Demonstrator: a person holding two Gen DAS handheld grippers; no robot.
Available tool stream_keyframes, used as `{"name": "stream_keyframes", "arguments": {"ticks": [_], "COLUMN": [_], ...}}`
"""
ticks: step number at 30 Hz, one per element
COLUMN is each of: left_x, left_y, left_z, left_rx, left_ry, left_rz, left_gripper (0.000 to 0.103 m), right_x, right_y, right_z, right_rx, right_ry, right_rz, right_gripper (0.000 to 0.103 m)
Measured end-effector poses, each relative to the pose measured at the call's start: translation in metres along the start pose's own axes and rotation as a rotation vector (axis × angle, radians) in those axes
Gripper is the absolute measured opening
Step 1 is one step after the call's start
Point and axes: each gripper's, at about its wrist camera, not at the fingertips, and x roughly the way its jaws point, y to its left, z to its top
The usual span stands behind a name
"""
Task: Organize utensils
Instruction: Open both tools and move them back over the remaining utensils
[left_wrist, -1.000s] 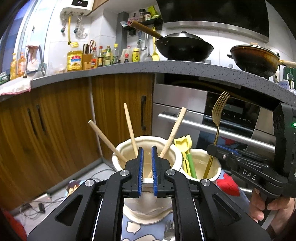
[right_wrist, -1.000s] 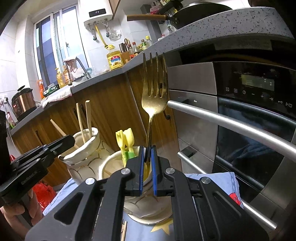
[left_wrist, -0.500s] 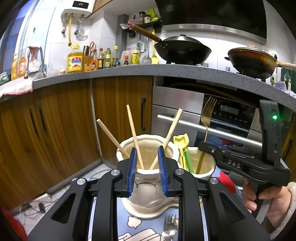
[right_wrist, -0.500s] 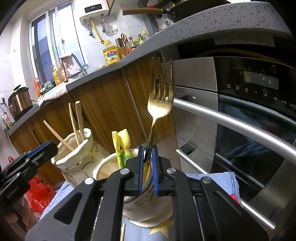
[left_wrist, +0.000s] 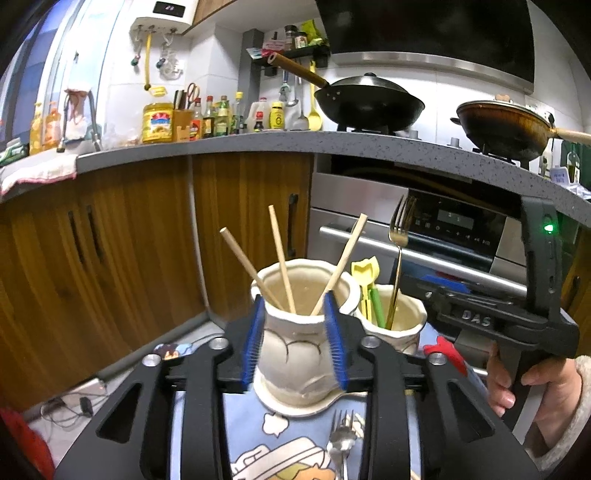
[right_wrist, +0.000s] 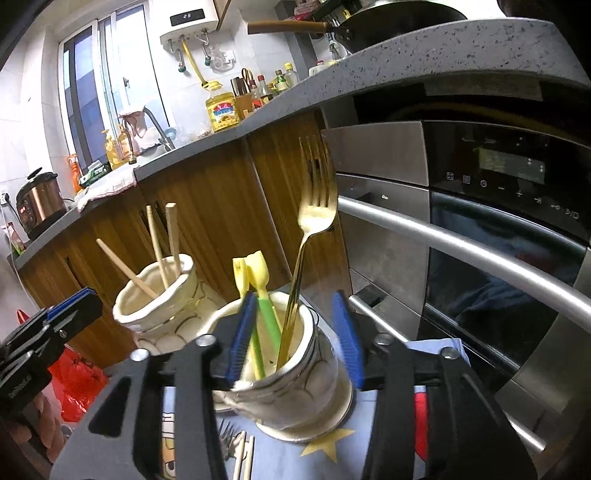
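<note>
Two cream ceramic holders are seen side by side on a blue cartoon-printed cloth (left_wrist: 255, 428) covering the tabletop: the left ceramic holder (left_wrist: 295, 354) carries three wooden chopsticks (left_wrist: 282, 266), the right ceramic holder (right_wrist: 295, 391) carries two yellow-and-green plastic utensils (right_wrist: 258, 295) and a gold metal fork (right_wrist: 314, 214). Compared with a second earlier, the right gripper (right_wrist: 293, 339) is no longer clamped on the fork handle; its jaws are opening and the fork now leans free against the holder rim, between the blue pads but untouched. The left gripper (left_wrist: 293, 339) was shut a second ago and is likewise opening, its pads framing the chopstick holder without pressing it. Both deposits are therefore judged complete. A silver fork (left_wrist: 341, 439) and further pale sticks (right_wrist: 245, 458) are still lying on the cloth, so sorting is judged unfinished. Room is tight: the holders nearly touch, the oven handle (right_wrist: 461, 251) runs close on the right, and protruding handles could be knocked on withdrawal; clear space lies toward the cameras.
</note>
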Motion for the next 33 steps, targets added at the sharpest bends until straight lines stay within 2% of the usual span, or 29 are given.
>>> {"name": "stream_keyframes", "arguments": {"ticks": [2, 6, 9, 15, 26, 33], "left_x": [-0.004, -0.01, -0.013, -0.017, -0.028, -0.039], "left_y": [0.003, 0.008, 0.011, 0.015, 0.027, 0.036], "left_z": [-0.003, -0.012, -0.019, -0.04, -0.082, -0.097], "left_rx": [-0.003, -0.005, -0.012, 0.002, -0.013, -0.007], "left_ry": [0.007, 0.031, 0.05, 0.113, 0.22, 0.237], "left_rz": [0.003, 0.028, 0.045, 0.078, 0.084, 0.104], "left_gripper": [0.05, 0.08, 0.092, 0.095, 0.096, 0.096], "right_x": [-0.006, -0.02, -0.03, -0.04, -0.039, -0.029], "right_y": [-0.002, -0.003, -0.003, 0.0, 0.022, 0.05], "right_z": [-0.003, -0.016, -0.029, -0.058, -0.098, -0.113], "right_rx": [-0.001, -0.023, -0.035, -0.073, -0.106, -0.132], "right_ry": [0.007, 0.027, 0.052, 0.141, 0.261, 0.308], "right_rz": [0.002, 0.002, 0.01, 0.002, 0.03, 0.027], "right_gripper": [0.063, 0.082, 0.098, 0.098, 0.098, 0.098]}}
